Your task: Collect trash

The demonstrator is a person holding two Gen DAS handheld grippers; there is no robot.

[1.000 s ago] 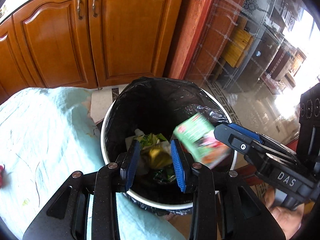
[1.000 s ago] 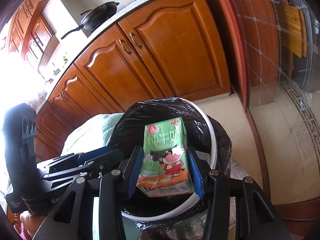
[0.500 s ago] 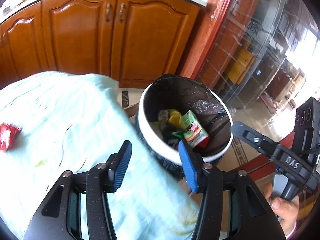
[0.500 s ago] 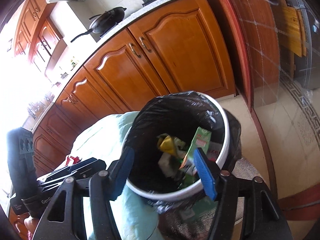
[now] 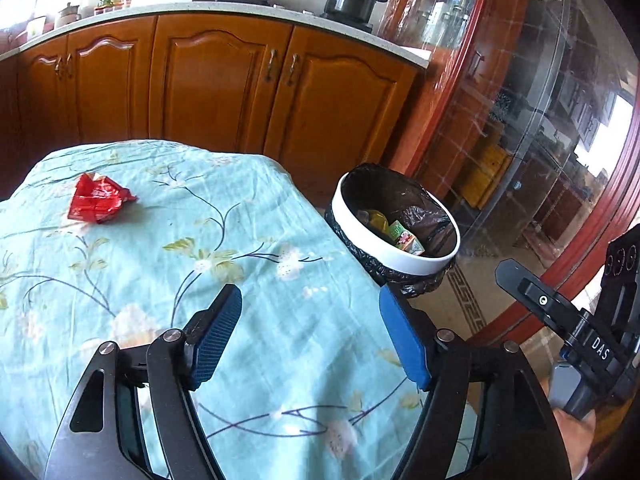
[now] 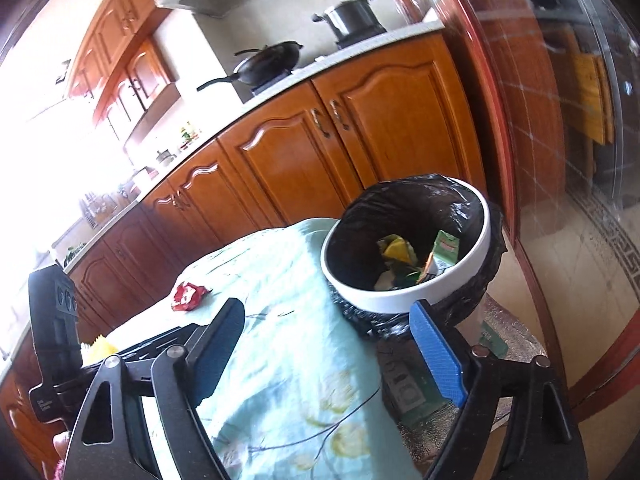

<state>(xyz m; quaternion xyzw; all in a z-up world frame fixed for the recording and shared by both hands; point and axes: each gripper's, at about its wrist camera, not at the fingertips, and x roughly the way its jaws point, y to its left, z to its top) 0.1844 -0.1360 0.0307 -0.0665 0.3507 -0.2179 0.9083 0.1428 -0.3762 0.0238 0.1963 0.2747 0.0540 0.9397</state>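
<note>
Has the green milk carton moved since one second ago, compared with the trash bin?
Yes. The green milk carton went from between the right gripper pads down into the trash bin; those jaws have just been opening.

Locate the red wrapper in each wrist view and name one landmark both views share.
Left wrist: the red wrapper lies upper left, on the floral tablecloth.
Right wrist: the red wrapper sits left of centre, small, on the same cloth.
Shared landmark: the white-rimmed trash bin beside the table.
</note>
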